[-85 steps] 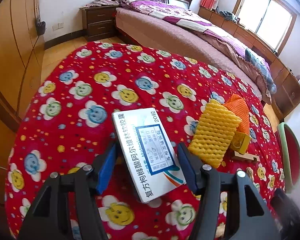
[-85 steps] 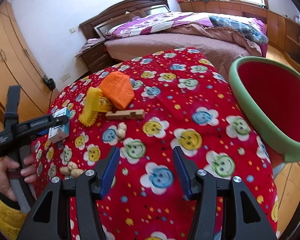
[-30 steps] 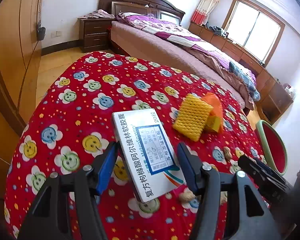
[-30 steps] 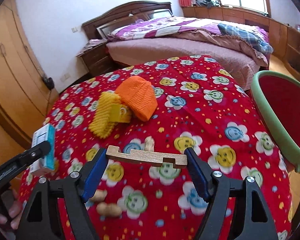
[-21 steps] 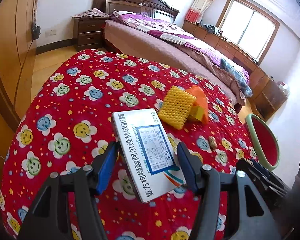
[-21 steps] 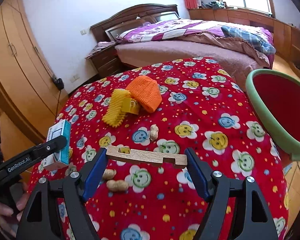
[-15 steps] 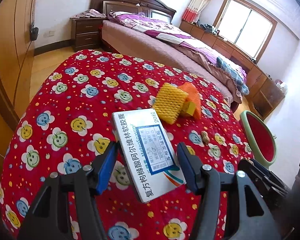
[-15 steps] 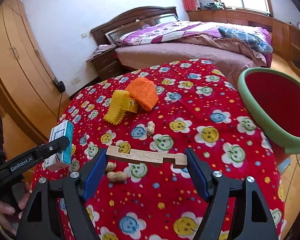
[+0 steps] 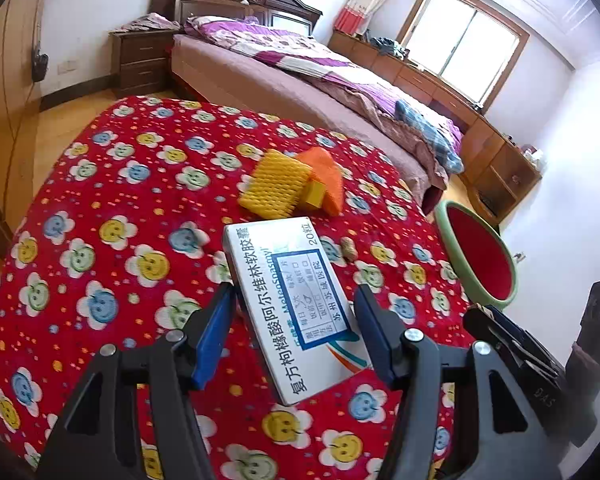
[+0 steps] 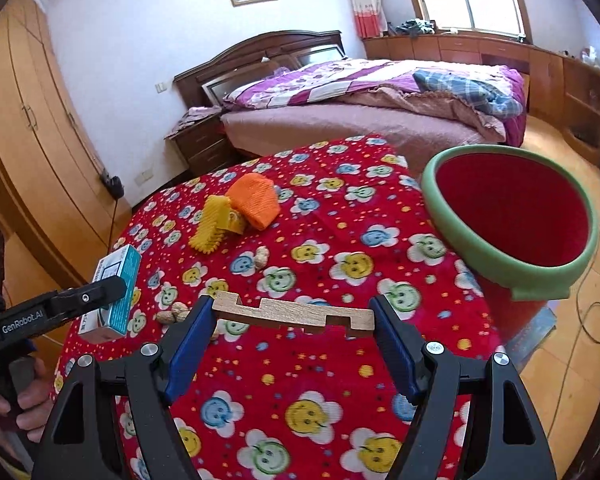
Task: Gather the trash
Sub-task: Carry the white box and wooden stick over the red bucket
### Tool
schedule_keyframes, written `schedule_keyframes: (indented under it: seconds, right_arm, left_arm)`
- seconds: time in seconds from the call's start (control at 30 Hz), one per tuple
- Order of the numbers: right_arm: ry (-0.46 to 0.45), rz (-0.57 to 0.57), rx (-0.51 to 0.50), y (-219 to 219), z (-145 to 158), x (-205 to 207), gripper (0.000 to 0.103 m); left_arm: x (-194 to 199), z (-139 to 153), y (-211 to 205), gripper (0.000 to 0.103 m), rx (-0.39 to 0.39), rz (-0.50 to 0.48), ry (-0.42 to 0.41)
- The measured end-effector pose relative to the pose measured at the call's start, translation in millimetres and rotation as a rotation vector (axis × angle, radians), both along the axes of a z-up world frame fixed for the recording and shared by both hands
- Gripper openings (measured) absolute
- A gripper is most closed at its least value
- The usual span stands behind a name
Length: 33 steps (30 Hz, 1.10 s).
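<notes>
My left gripper (image 9: 294,338) is shut on a white medicine box (image 9: 288,300) with blue print, held above the red smiley tablecloth (image 9: 112,216). In the right wrist view the same box (image 10: 114,294) shows at the left, its teal side out, in the left gripper (image 10: 100,292). My right gripper (image 10: 292,340) is shut on a notched wooden strip (image 10: 292,314), clamped end to end. The red bin with a green rim (image 10: 504,216) stands past the table's right edge; it also appears as the bin (image 9: 476,256) in the left wrist view.
On the cloth lie a yellow foam net (image 10: 210,230), an orange foam net (image 10: 256,200), a small yellow block (image 9: 314,196) and several peanuts (image 10: 262,258). A bed (image 10: 380,104), a nightstand (image 9: 140,60) and a wardrobe (image 10: 24,136) surround the table. A hand (image 10: 24,404) holds the left grip.
Both grippers have drawn back and risen a little with their loads, so the table and the bin look smaller. The grips on the box and on the wooden strip are unchanged.
</notes>
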State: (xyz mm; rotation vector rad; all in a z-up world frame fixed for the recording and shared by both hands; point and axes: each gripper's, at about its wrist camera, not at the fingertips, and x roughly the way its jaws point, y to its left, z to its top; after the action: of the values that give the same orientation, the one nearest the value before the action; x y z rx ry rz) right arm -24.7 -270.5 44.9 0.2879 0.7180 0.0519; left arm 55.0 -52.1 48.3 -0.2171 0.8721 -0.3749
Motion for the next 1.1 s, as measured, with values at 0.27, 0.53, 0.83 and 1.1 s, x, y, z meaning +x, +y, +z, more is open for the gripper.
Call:
schedule_keyframes:
  seconds: [0.27,0.53,0.83,1.1]
  right_arm:
    - [-0.013,-0.026,-0.029,-27,6,-6,0.078]
    - [-0.020,-0.065,-0.045,-55,8,-7,0.078]
    - [-0.026,-0.109,-0.036,-88,8,-7,0.078]
    - [-0.019,-0.184,-0.035,-121,3,-5,0.078]
  left_arm:
    - [3,1,-32,0.061,0.016,-0.063,0.014]
    - [9,2,-69,0.061,0.035,-0.132,0.017]
    - [22,0,-112,0.061,0.047,-0.194,0.023]
    - [36,-6,-154,0.061,0.056,-0.254,0.034]
